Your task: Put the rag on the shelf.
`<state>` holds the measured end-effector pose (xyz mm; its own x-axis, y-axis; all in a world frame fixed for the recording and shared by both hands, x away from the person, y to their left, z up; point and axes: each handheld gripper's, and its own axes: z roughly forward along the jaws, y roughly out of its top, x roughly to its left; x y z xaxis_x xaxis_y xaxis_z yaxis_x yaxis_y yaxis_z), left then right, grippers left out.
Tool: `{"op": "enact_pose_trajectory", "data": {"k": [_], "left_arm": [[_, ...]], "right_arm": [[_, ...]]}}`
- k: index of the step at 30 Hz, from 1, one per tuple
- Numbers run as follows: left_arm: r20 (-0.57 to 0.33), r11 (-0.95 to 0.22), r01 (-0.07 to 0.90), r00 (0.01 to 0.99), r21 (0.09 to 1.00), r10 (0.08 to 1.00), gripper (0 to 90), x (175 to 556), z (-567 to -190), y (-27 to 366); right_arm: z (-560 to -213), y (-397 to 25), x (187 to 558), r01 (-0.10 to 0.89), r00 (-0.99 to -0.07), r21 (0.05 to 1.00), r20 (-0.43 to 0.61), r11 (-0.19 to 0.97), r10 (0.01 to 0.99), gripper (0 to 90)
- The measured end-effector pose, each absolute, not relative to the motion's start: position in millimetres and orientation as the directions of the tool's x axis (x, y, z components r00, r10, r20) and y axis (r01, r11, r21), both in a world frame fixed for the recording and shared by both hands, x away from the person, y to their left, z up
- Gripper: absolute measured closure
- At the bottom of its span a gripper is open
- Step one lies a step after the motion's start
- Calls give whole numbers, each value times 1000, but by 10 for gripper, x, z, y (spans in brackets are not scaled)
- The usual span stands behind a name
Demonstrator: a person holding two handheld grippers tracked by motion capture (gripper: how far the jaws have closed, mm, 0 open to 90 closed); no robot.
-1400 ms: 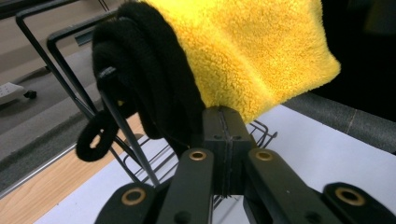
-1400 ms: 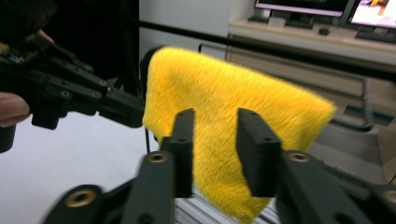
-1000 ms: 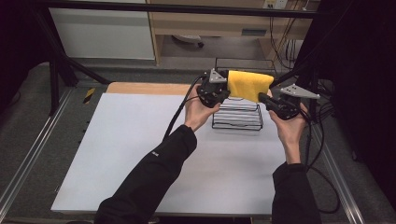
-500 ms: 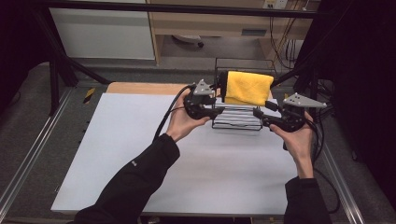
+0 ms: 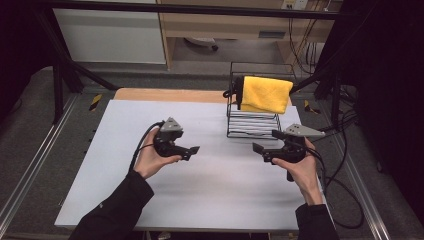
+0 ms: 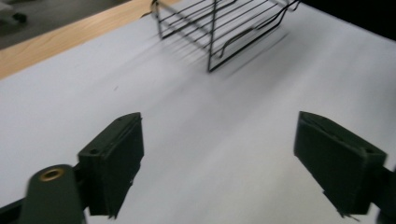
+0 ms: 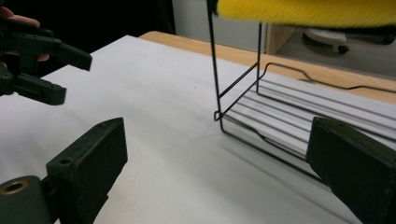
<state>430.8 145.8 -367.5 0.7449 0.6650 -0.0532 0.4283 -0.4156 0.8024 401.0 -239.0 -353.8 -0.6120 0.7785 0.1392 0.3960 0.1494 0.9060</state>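
Yellow folded cloth [image 5: 266, 94] draped over top edge of black wire rack [image 5: 253, 123], near far table edge. Left gripper [image 5: 193, 151] and right gripper [image 5: 260, 148] both wide open, empty, well apart over bare white tabletop [image 5: 210, 190], short of rack.

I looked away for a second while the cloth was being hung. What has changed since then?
Both grippers let go of the yellow cloth and drew back toward the person: the left gripper to the left, the right gripper in front of the wire rack. Both are open and hold nothing. The cloth stays draped over the rack's top, and the rack has not moved on the table.
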Motion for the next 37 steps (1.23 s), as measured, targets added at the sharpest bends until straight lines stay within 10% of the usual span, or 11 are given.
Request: {"op": "enact_pose_trajectory", "data": {"k": [20, 37], "left_arm": [[-94, -357, 529, 647, 770, 757, 52, 3825, -4351, 2605], [-80, -381, 544, 643, 748, 761, 53, 3709, -4516, 2800]], "right_arm": [[-4305, -2487, 3829, 530, -603, 823, 197, 204, 773, 42], [-4481, -2661, 3701, 537, -607, 814, 192, 220, 771, 33]]}}
